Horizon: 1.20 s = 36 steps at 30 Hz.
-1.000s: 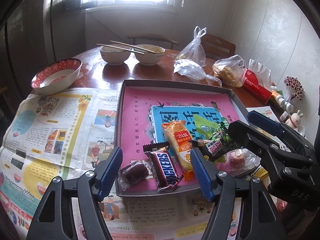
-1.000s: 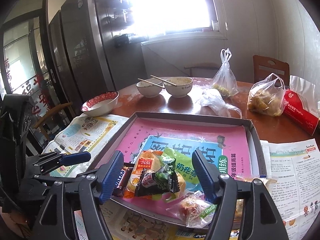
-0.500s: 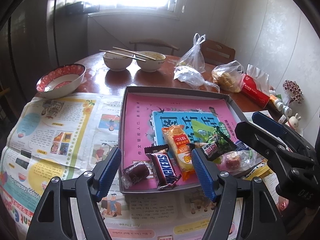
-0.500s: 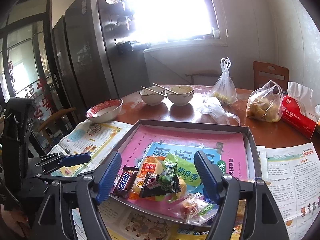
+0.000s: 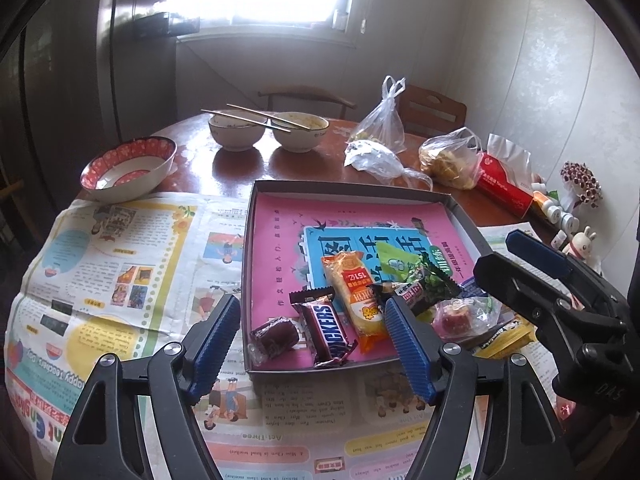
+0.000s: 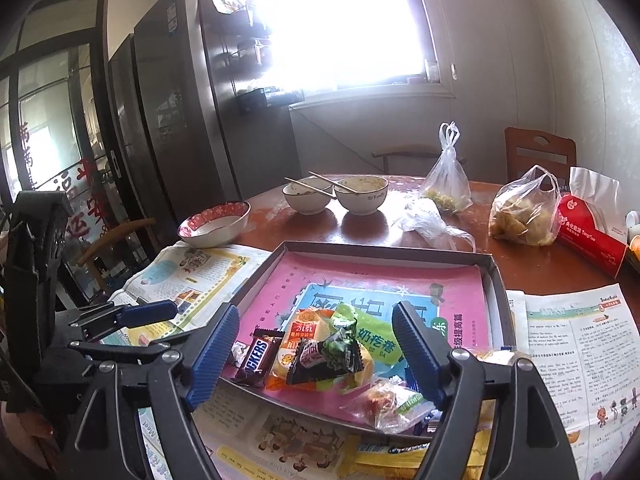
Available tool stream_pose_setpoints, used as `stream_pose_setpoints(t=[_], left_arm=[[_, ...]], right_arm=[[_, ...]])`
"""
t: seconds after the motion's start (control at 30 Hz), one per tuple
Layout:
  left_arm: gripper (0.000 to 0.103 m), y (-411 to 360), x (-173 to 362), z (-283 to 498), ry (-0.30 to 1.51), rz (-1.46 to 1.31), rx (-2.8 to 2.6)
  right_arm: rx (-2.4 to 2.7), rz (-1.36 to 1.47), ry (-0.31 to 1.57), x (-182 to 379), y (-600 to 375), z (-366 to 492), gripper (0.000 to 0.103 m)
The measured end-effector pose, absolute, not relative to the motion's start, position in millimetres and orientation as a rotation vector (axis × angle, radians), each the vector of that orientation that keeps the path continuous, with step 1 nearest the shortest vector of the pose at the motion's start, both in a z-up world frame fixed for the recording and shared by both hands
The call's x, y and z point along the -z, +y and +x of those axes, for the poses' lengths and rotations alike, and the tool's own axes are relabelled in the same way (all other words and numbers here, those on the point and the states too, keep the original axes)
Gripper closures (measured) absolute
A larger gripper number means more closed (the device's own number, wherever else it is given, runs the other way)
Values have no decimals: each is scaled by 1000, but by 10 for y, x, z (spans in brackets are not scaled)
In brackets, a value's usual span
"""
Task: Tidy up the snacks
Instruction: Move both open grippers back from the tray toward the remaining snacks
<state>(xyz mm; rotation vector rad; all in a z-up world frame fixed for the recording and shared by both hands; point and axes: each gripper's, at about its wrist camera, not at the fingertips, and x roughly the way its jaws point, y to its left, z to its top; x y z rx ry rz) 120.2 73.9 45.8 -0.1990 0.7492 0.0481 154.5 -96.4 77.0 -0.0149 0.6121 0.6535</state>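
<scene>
Risk mostly in the heap: brown Snickers bar point(image 5: 326, 330), orange-yellow cake packet point(image 5: 356, 300) and black-and-green foil packet point(image 5: 424, 286) overlapping in the near corner of the shallow grey cardboard tray point(image 5: 348, 188), dark maroon wrapped sweet point(image 5: 274, 334) just beside them.

Left gripper point(image 5: 310, 300) released, hovering over that corner, nothing pinched. Right gripper point(image 6: 315, 307) likewise released, jaws just now opening wider, nothing between them, poised above the same pile.

Likely to snag two wrappers at once if closed on the overlap, or to slide off slick foil. Clear-wrapped red sweet point(image 6: 384, 400) perched on the near rim; apt to tip out onto the colourful printed newspaper point(image 5: 120, 260) at a nudge. Possible clash too, with both claws crowding one spot.
</scene>
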Motion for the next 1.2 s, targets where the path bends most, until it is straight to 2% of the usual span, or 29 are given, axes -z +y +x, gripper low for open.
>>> stream_pose_setpoints(t=[0.83, 1.2], left_arm=[[25, 646, -482, 933, 758, -197, -34], [25, 469, -490, 844, 762, -188, -11]], right_arm=[[-652, -37, 595, -828, -1084, 1243, 23], [-601, -19, 608, -788, -1430, 1176, 23]])
